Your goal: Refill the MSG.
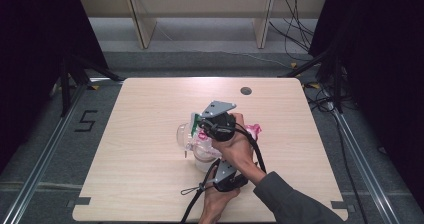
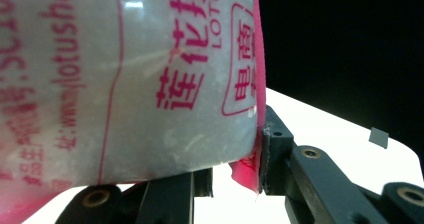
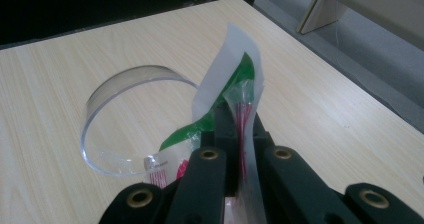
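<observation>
Filling the near field of the left gripper view was a frosted plastic bag point(image 2: 125, 84) printed with red lettering, pink along its edge. Left gripper point(image 2: 227, 179) had its jaws closed on the bag's lower pink edge, one jaw behind the plastic, the other pressed against the seam at the right. Pale table point(image 2: 325, 134) surface lay beyond.

Right gripper point(image 3: 235, 119) jaws were pinched together on a thin packet point(image 3: 235, 84), white and green with a clear, red-striped strip; the packet stood up between the jaw tips. Just behind it lay a clear round lid point(image 3: 130, 119), resting on the table, its near rim close to the packet's lower end.

From above, both hands met near the table's point(image 1: 150, 114) middle. Right gripper point(image 1: 202, 120) sat farther from the person, the right hand point(image 1: 235, 144) crossing over; left gripper point(image 1: 220, 171) was nearer the table's front edge, held by the left hand point(image 1: 215, 204). Bag point(image 1: 252, 131) showed pink at the right of the right hand. Lid point(image 1: 184, 133) lay at the grippers' left, touching the bundle of plastic.
</observation>
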The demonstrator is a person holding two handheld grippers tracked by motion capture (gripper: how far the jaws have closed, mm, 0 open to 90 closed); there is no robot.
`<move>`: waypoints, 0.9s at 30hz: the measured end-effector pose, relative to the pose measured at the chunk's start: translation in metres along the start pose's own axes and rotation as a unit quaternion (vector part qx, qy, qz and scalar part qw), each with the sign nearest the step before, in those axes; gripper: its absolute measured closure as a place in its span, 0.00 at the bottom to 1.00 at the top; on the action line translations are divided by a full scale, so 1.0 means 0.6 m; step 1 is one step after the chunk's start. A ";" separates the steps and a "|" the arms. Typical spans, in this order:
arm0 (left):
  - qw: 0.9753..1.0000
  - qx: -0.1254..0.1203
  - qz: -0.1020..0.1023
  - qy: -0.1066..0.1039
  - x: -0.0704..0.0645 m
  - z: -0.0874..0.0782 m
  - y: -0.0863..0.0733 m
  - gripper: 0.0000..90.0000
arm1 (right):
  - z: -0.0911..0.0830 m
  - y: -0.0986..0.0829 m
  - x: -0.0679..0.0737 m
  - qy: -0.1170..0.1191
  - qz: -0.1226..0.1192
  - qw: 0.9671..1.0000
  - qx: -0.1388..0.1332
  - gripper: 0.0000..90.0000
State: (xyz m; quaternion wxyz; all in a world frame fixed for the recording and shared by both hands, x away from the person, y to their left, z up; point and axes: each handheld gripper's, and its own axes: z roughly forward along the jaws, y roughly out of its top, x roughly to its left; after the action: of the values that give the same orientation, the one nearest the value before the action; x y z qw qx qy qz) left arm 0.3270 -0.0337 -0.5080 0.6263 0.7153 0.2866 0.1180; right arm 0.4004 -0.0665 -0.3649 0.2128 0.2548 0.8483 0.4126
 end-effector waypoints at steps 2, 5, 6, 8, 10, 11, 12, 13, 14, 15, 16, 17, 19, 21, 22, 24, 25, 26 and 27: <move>1.000 -0.003 -0.005 0.001 -0.001 0.001 0.000 0.80 | 0.002 0.000 -0.001 0.001 -0.009 1.000 0.001 1.00; 1.000 -0.006 -0.005 0.000 -0.001 0.000 0.001 0.80 | 0.001 0.001 -0.004 0.006 0.009 1.000 -0.002 1.00; 1.000 -0.006 -0.005 0.000 -0.001 0.000 0.001 0.80 | -0.001 0.001 -0.003 0.010 0.017 1.000 0.001 1.00; 1.000 -0.005 -0.005 0.001 0.000 0.001 0.001 0.80 | -0.001 0.001 -0.006 0.014 0.018 1.000 0.001 1.00; 1.000 -0.006 -0.006 -0.001 -0.001 0.003 -0.001 0.80 | 0.003 -0.001 -0.004 0.009 0.014 1.000 0.004 1.00; 1.000 -0.006 -0.006 0.000 -0.001 0.003 -0.001 0.80 | 0.005 -0.002 -0.003 0.009 0.011 1.000 0.005 1.00; 1.000 -0.006 -0.006 0.000 -0.001 0.002 -0.001 0.80 | 0.005 -0.001 -0.004 0.015 0.005 1.000 0.010 1.00; 1.000 -0.005 -0.006 -0.001 -0.001 0.002 0.000 0.80 | 0.004 -0.001 -0.002 0.009 0.016 1.000 0.007 1.00; 1.000 -0.005 -0.005 -0.001 0.000 0.001 0.001 0.80 | 0.004 0.000 -0.005 0.009 0.014 1.000 0.004 1.00; 1.000 -0.006 -0.006 -0.001 -0.001 0.001 0.001 0.80 | 0.004 0.000 -0.005 0.009 0.012 1.000 0.002 1.00; 1.000 -0.006 -0.006 -0.001 -0.001 0.002 0.001 0.80 | 0.003 0.001 -0.004 0.009 0.013 1.000 0.006 1.00; 1.000 -0.006 -0.006 0.000 -0.001 0.001 0.001 0.80 | 0.003 0.001 -0.004 0.012 0.013 1.000 0.009 1.00; 1.000 -0.005 -0.006 0.000 0.000 0.002 0.001 0.80 | 0.004 0.001 -0.005 0.010 0.013 1.000 0.007 1.00; 1.000 -0.005 -0.006 0.000 0.000 0.002 0.001 0.80 | 0.003 0.001 -0.005 0.010 0.016 1.000 0.007 1.00; 1.000 -0.005 -0.005 0.000 0.000 0.002 0.001 0.80 | 0.003 0.001 -0.005 0.011 0.015 1.000 0.008 1.00; 1.000 -0.005 -0.005 -0.001 0.000 0.002 0.001 0.80 | 0.003 0.001 -0.006 0.010 0.015 1.000 0.008 1.00; 1.000 -0.007 -0.006 0.000 0.000 0.003 0.002 0.80 | 0.003 0.001 -0.006 0.010 0.017 1.000 0.006 1.00; 1.000 -0.008 -0.006 0.000 0.000 0.003 0.002 0.80 | 0.003 0.001 -0.005 0.009 0.017 1.000 0.006 1.00; 1.000 -0.008 -0.007 -0.001 0.001 0.003 0.002 0.80 | 0.004 0.001 -0.004 0.008 0.010 1.000 0.003 1.00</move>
State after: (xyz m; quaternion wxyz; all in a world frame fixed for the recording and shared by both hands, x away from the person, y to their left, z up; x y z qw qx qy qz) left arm 0.3284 -0.0350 -0.5075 0.6331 0.7084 0.2899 0.1155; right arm 0.4040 -0.0662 -0.3653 0.2012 0.2610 0.8484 0.4142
